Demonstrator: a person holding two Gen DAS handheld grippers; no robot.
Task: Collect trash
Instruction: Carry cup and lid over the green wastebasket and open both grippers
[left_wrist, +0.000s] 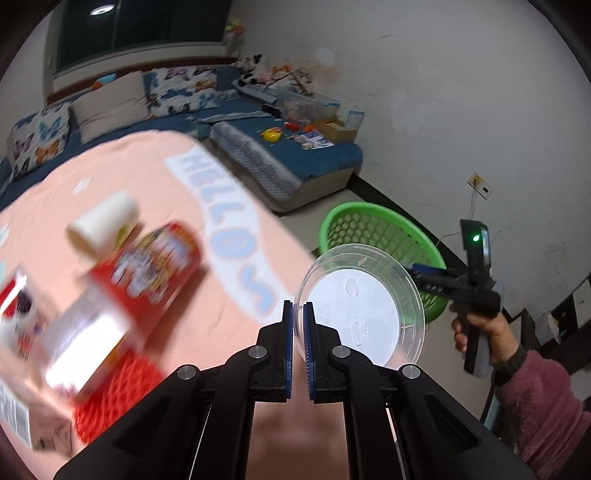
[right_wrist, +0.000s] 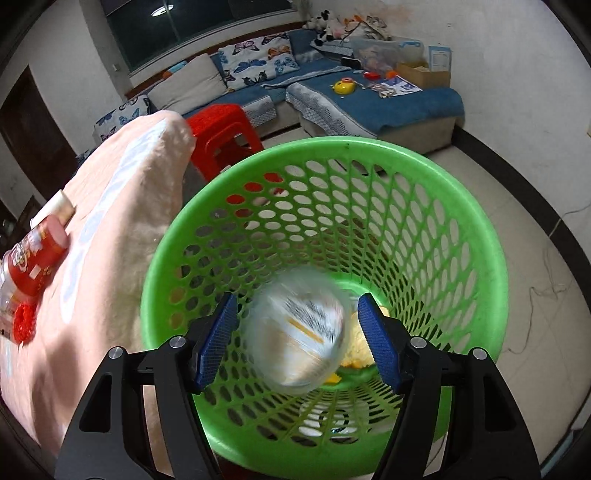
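Green basket (right_wrist: 436, 236) directly below the spread right tongs (right_wrist: 299, 332). Blurred cup (right_wrist: 295, 336) between those released fingers, touching neither, inside the basket. Clear lid (left_wrist: 364, 306) clenched by its rim in the left tongs (left_wrist: 299, 332), tilted up to their right.

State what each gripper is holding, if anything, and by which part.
The left gripper is shut on the clear plastic lid, pinching its rim. The right gripper is open, holding nothing; a blurred wrapped item sits between its fingers above the green basket.
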